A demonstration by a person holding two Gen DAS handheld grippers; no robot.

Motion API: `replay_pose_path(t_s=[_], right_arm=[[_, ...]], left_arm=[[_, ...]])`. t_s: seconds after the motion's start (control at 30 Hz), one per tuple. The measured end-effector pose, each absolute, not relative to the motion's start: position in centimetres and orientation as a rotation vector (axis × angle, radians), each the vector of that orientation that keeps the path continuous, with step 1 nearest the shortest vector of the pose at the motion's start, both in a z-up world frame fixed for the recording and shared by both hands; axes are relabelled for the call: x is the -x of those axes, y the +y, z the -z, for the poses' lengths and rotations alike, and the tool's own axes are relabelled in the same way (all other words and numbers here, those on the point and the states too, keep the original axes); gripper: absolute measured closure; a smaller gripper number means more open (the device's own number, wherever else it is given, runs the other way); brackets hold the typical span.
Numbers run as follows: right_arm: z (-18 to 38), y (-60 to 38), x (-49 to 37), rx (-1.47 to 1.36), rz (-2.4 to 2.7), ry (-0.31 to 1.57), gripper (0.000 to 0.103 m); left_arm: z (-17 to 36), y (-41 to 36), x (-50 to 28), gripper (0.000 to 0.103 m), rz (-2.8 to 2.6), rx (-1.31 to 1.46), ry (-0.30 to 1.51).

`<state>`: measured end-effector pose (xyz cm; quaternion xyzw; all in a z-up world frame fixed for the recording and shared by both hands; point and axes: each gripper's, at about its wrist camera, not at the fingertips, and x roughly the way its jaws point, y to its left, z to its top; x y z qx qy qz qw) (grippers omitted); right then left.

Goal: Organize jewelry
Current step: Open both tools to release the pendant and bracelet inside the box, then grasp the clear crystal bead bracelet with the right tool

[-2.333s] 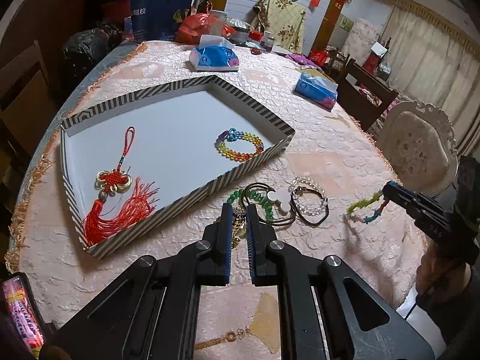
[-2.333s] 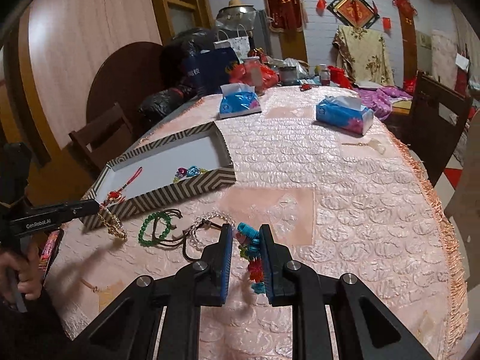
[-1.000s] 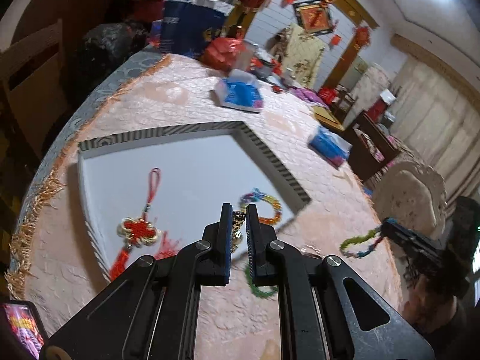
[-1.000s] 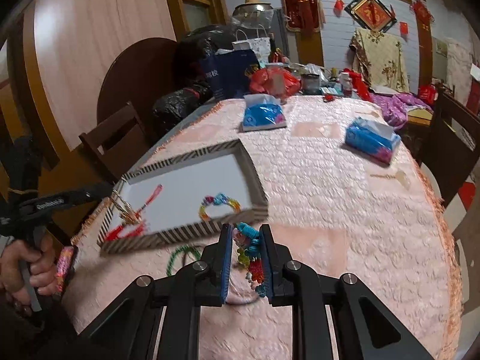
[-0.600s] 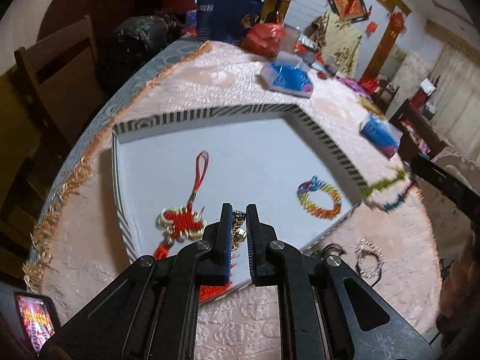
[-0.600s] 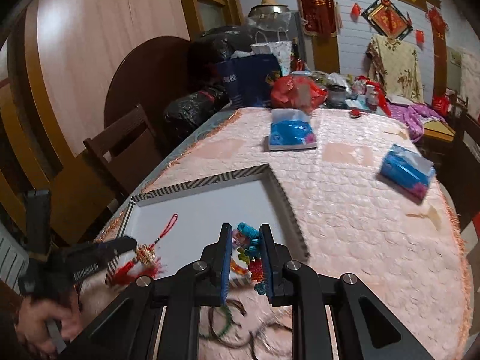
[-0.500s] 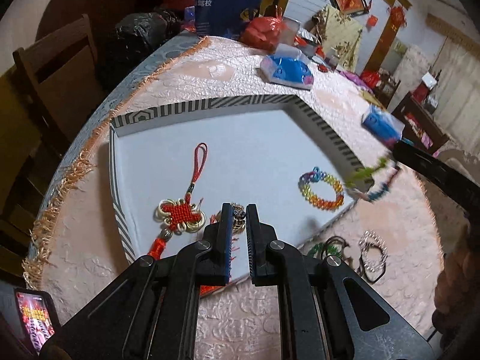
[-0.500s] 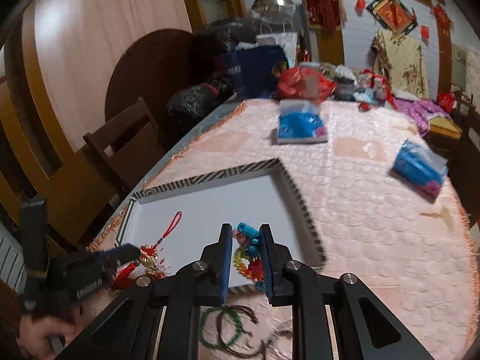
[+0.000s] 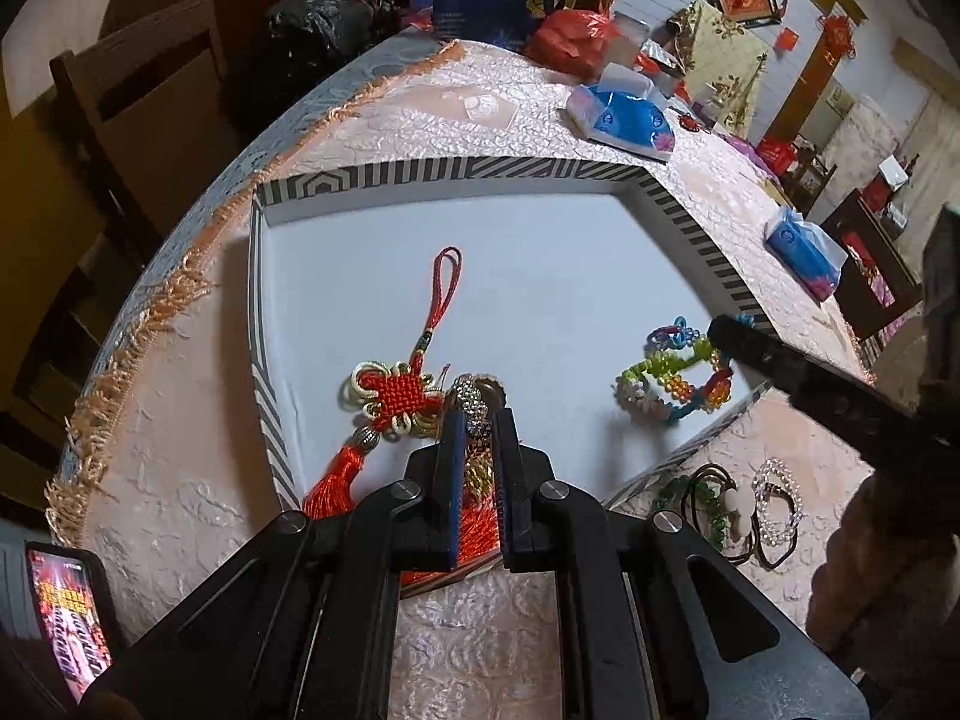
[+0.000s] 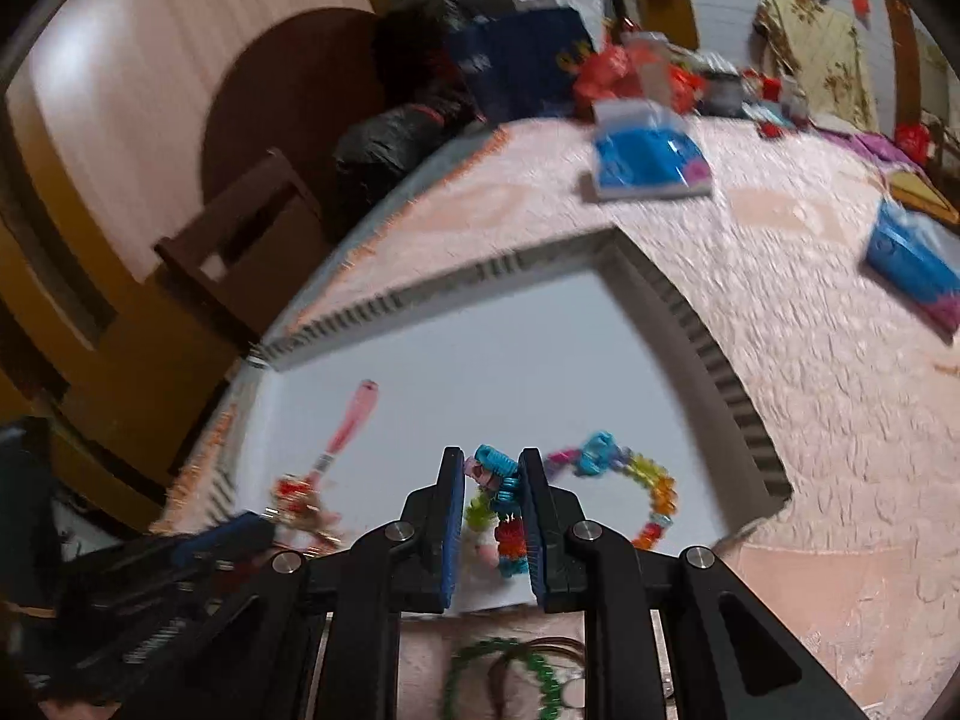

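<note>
You have the striped tray (image 9: 678, 210) on the pink tablecloth (image 9: 420, 120) as the collecting place, and it is partly filled. The red knot tassel (image 9: 396, 396) lies at the tray's near left, and a rainbow bead bracelet (image 10: 651, 489) lies at its near right.

Two more pieces are on their way in. Your left gripper (image 9: 478, 420) is clenched on a gold chain piece (image 9: 474, 405), held over the tray's near edge just right of the tassel knot. Your right gripper (image 10: 492, 468) is clamped on a multicolour bead bracelet (image 10: 501, 510), hanging over the near right of the tray beside the rainbow one; neither piece looks released yet.

Left for you, on the cloth outside the tray's near right corner: a green bead bracelet (image 9: 684, 495), dark cord loops (image 9: 714, 480) and a clear bead bracelet (image 9: 777, 498). By my reckoning you are roughly halfway.
</note>
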<state>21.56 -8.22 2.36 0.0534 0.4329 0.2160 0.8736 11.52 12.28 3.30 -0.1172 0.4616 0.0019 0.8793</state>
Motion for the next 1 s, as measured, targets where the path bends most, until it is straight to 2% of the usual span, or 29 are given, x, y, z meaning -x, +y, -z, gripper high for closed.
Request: replay_pose_path(t_s=[0.13,0.2,0.23,0.27,0.4,0.53,0.8,1.0], right_arm=[[-1.3,-9.5,-22.1,-0.124,-0.405,0.934,0.085],[-1.1,-9.9,-22.2,-0.125,-0.39,0.951,0.071],[-1.1,-10.1,-22.0,-0.128,-0.389,0.945,0.06],[-1.3,-10.4,-21.8,-0.129,-0.388,0.929,0.057],[-1.9,-11.4,-21.1,-0.137,-0.376,0.909,0.057],[-2.5,-13.3,-19.7,-0.129,-0.347,0.882,0.057],[-3.2,-19.0,-15.3,-0.085,-0.3,0.817,0.057],[-1.6,-22.4,-11.7,-0.099,-0.291,0.819,0.057]], left_arm=[[-3.2,12.2,-11.5,0.096,-0.016,0.243,0.971],[-3.1,12.2,-11.5,0.093,-0.022,0.237,0.977],[-3.1,12.3,-11.5,0.09,-0.023,0.238,0.979],[-3.0,12.3,-11.6,0.084,-0.026,0.238,0.983],[-3.0,12.3,-11.6,0.078,-0.036,0.236,0.983],[-3.2,12.3,-11.4,0.067,-0.039,0.237,0.969],[-4.9,10.3,-9.8,0.066,0.03,0.189,0.886],[-6.9,6.8,-7.3,0.066,0.193,0.117,0.787]])
